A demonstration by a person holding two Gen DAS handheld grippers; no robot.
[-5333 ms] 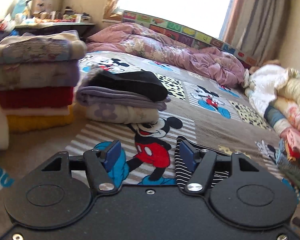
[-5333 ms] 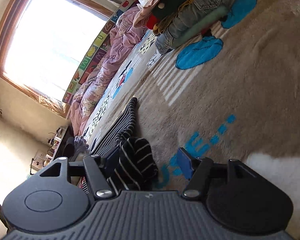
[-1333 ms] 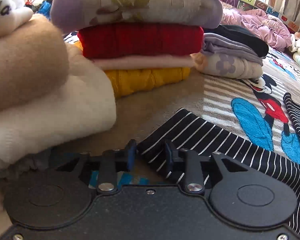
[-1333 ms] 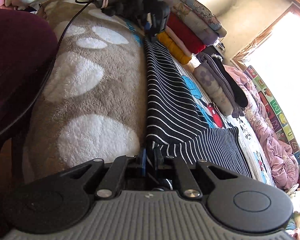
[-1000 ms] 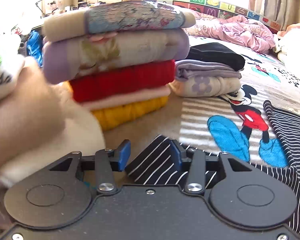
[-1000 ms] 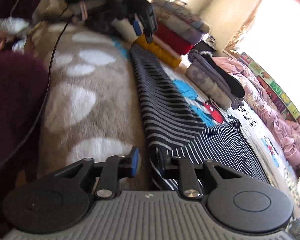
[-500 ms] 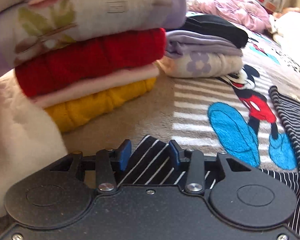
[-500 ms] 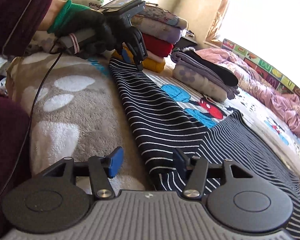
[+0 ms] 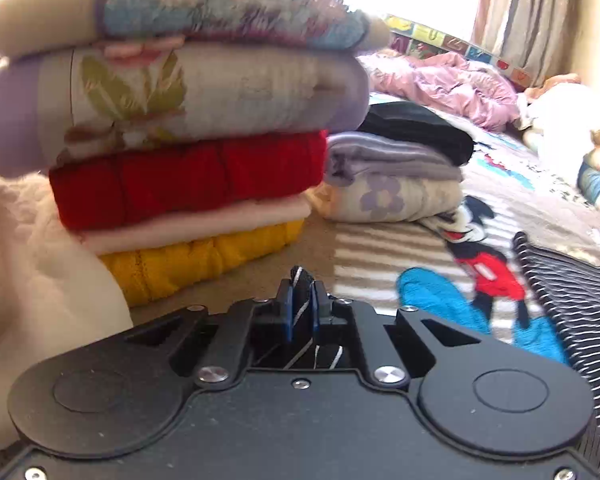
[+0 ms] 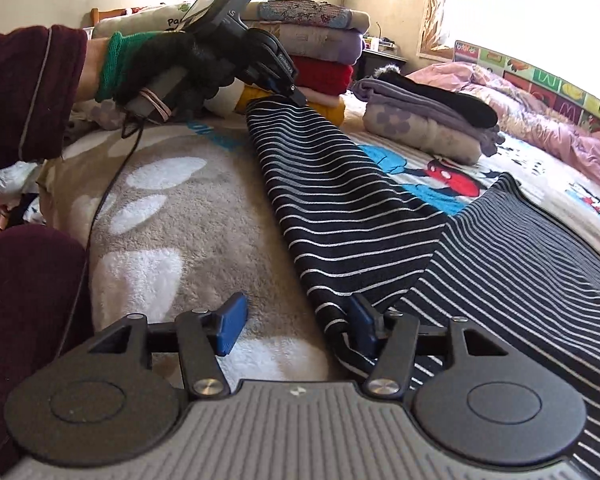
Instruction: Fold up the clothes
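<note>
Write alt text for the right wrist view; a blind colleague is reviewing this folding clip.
The left gripper, held in a gloved hand, pinches the far end of a black white-striped garment lying along a plush blanket. In the foreground, the right gripper is open beside the garment's near end. Stacks of folded clothes sit behind.

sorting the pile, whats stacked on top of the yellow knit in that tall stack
On the yellow knit lie a pale pink layer, a red knit, a lilac floral blanket and a blue-patterned blanket on top. What lies behind or under the stack is hidden.
</note>
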